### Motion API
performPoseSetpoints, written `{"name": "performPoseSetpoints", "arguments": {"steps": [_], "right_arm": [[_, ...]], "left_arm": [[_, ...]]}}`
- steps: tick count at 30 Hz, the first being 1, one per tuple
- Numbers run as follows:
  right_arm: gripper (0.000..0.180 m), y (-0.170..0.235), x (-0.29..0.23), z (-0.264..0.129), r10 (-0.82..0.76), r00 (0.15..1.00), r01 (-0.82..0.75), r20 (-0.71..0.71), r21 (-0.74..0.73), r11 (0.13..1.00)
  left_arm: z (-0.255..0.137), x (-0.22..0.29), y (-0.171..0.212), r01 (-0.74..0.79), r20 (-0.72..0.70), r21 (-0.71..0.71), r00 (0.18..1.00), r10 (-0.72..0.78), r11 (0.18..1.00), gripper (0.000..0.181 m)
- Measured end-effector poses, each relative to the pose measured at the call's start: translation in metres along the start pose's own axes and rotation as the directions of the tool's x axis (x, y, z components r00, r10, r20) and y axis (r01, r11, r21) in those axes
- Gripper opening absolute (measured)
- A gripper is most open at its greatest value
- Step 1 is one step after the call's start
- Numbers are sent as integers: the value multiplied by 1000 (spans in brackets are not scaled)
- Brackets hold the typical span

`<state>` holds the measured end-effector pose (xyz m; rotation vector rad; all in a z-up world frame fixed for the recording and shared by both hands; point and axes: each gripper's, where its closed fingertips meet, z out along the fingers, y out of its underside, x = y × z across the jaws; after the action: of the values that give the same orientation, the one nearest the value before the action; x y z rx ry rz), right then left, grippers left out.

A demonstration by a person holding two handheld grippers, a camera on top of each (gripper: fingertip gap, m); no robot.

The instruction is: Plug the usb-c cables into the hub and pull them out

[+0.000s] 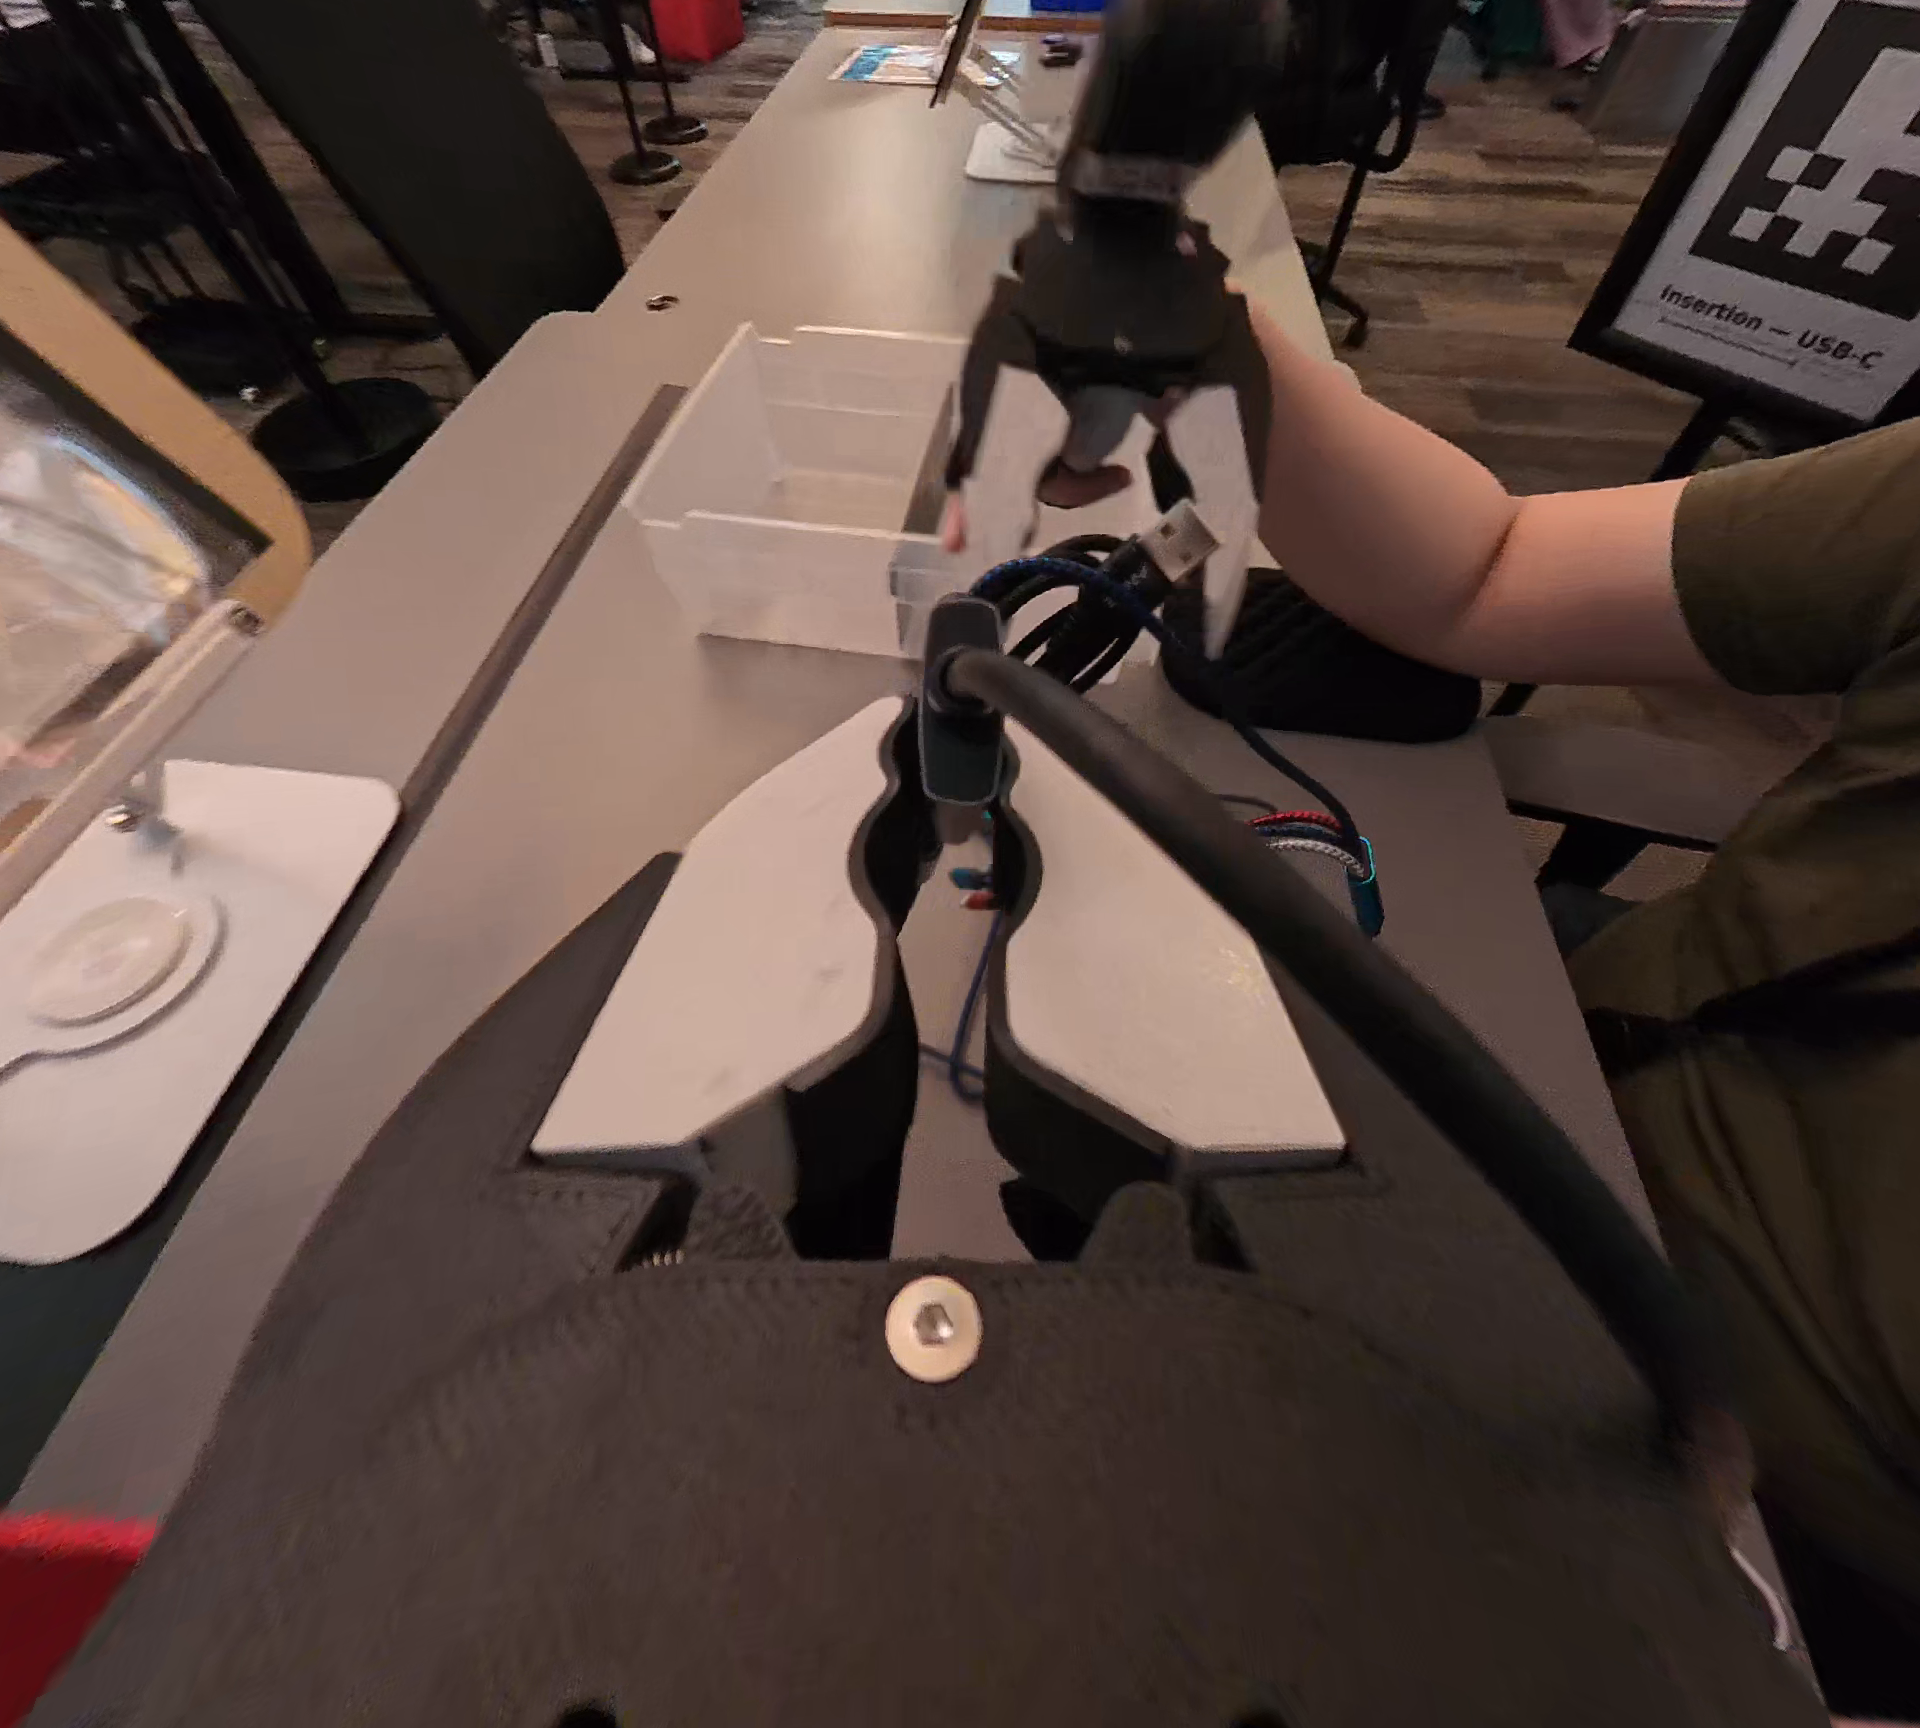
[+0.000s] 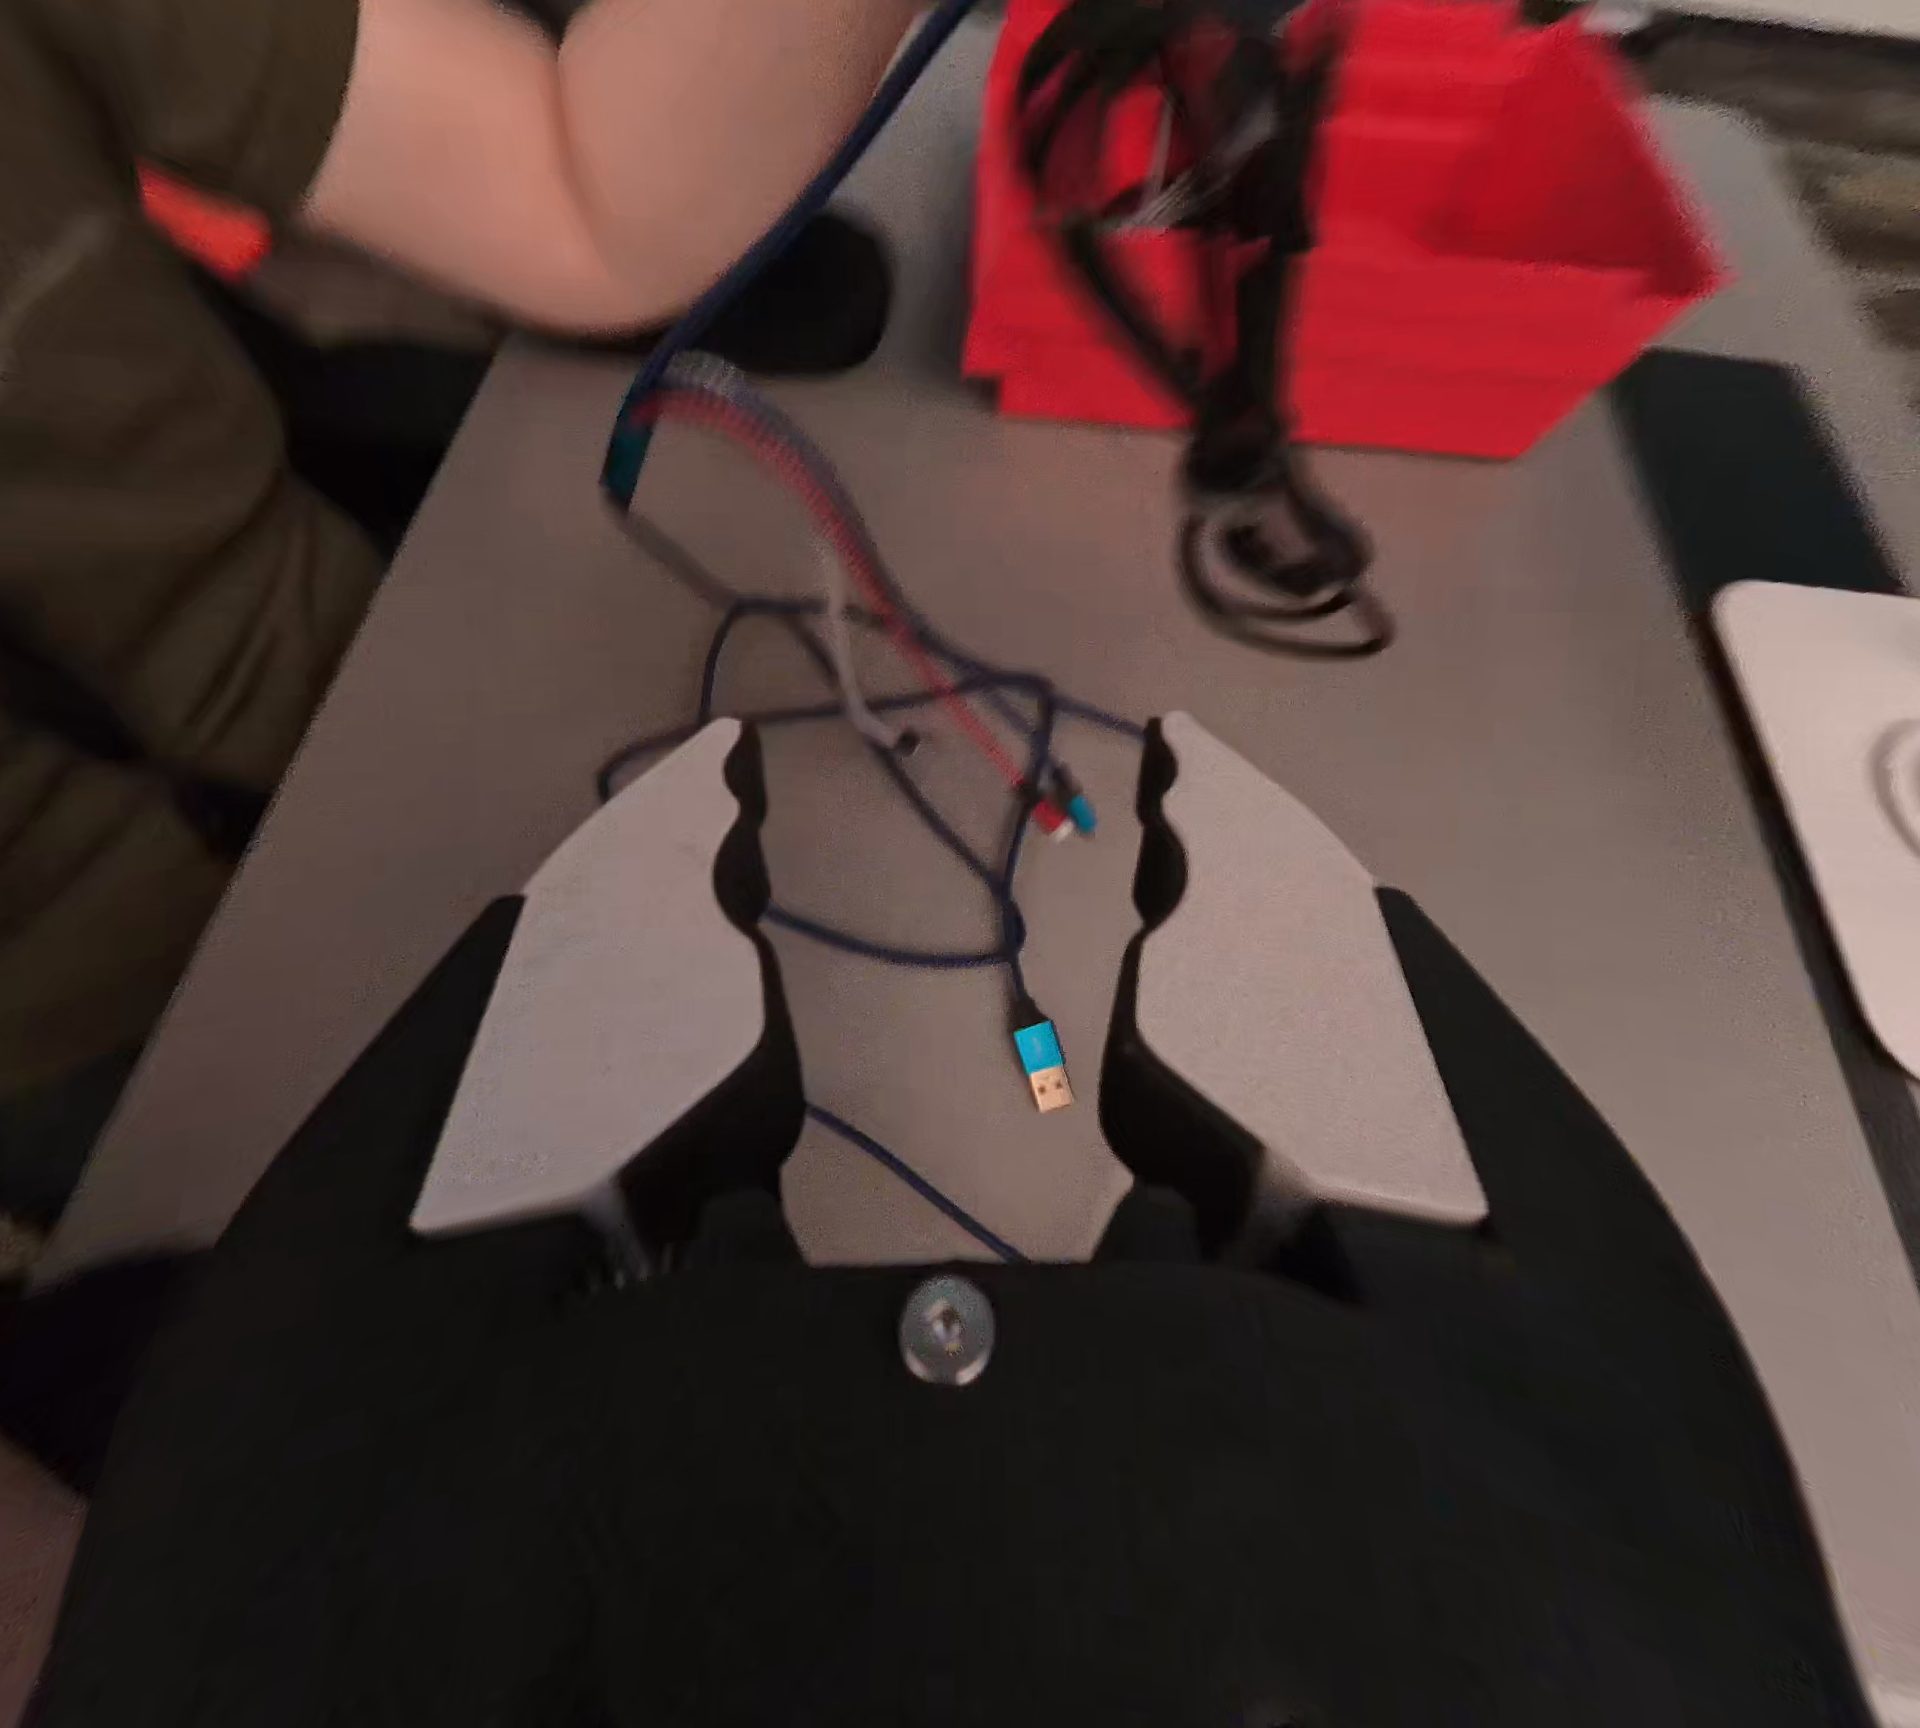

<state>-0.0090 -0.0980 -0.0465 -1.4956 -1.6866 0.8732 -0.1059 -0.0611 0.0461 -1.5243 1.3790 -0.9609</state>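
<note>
Two grippers: the left gripper (image 1: 961, 779) pinches a grey hub (image 1: 961, 712) (thick black lead attached), raised above the table (image 1: 582, 743). Right gripper (image 2: 945, 857) gapes empty over a multi-headed cable (image 2: 1039, 1050). Steady the hub; grasp one plug squarely.

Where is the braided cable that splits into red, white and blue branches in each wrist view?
Left wrist view: the braided cable lies right of centre on the table, right of the left claw, which grips the hub.
Right wrist view: it is upper left of centre, beyond the open right claw.
Shared landmark: the white stand base.
</note>
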Motion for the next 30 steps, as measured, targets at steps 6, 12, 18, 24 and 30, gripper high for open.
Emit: {"name": "performPoseSetpoints", "arguments": {"steps": [6,12,18,24,30], "right_arm": [[87,32,-17,64,-31,994,56,108,-234,971],[100,58,-26,106,-70,987,118,146,-346,931],[77,103,10,119,-45,999,22,-28,-563,826],[18,123,10,110,103,994,-104,-37,-615,782],[4,121,15,105,44,997,-70,-55,-657,751]], "left_arm": [[-43,-13,7,14,58,21,998,-15,1000,9],[-68,-21,7,36,66,95,997,-42,995,9],[-72,-24,6,51,45,127,997,-57,991,9],[-70,-21,2,39,31,139,999,-43,990,9],[-67,-21,-5,32,43,159,998,-39,987,10]]}}
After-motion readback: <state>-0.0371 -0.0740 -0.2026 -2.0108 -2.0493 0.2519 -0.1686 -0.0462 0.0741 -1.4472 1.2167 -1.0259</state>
